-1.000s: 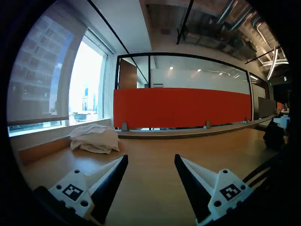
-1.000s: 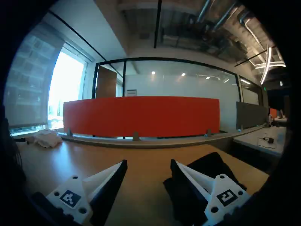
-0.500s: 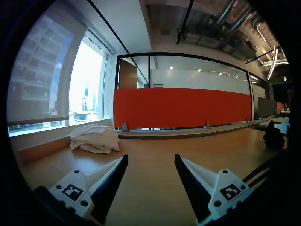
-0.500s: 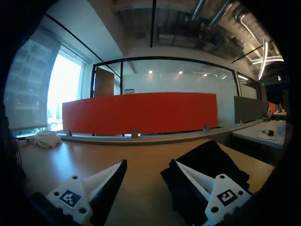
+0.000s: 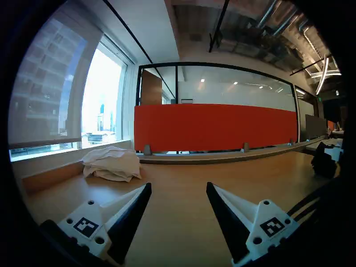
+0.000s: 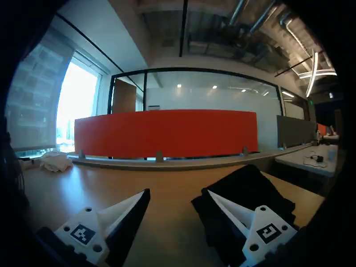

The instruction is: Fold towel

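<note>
Plainly, we hold the left tongs (image 5: 178,184) and right tongs (image 6: 176,191) spread, low over the surface (image 5: 249,171), the right pair facing the rumpled black towel (image 6: 249,187) (a white cloth (image 5: 111,163) lies well apart by the window (image 5: 100,107)), likely to take an edge.

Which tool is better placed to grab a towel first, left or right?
Right. The black towel lies close ahead of the right tool, whose jaws are open. The left tool, also open, has the white towel farther off, by the window.
</note>
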Demonstrator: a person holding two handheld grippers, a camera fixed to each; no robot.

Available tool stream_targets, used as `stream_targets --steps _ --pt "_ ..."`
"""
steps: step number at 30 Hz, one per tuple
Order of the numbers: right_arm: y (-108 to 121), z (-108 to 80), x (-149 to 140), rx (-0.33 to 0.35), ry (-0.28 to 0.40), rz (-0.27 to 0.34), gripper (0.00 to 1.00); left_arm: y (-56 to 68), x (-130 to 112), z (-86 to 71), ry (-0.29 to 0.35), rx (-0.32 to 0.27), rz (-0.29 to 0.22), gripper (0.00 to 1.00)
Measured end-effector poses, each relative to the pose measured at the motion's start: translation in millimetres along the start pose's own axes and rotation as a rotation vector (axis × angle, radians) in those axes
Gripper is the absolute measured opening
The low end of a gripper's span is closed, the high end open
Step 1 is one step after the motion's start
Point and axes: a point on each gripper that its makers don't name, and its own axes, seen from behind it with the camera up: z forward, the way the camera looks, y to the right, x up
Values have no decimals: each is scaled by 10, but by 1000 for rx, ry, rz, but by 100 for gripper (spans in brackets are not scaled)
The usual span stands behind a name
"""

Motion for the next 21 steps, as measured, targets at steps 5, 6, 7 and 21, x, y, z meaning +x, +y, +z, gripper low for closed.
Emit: stream_targets --steps 5,6,7,21 --pt "-31 -2 -15 4 0 -16 90 0 1 -4 0 0 0 91" --pt "-35 -3 -14 4 0 -18 90 0 1 -4 0 0 0 91" --pt "-38 -2 -14 4 0 -18 90 0 2 -4 0 0 0 91" --pt "-70 18 -19 2 -1 -19 92 -2 6 -4 -1 0 1 91"
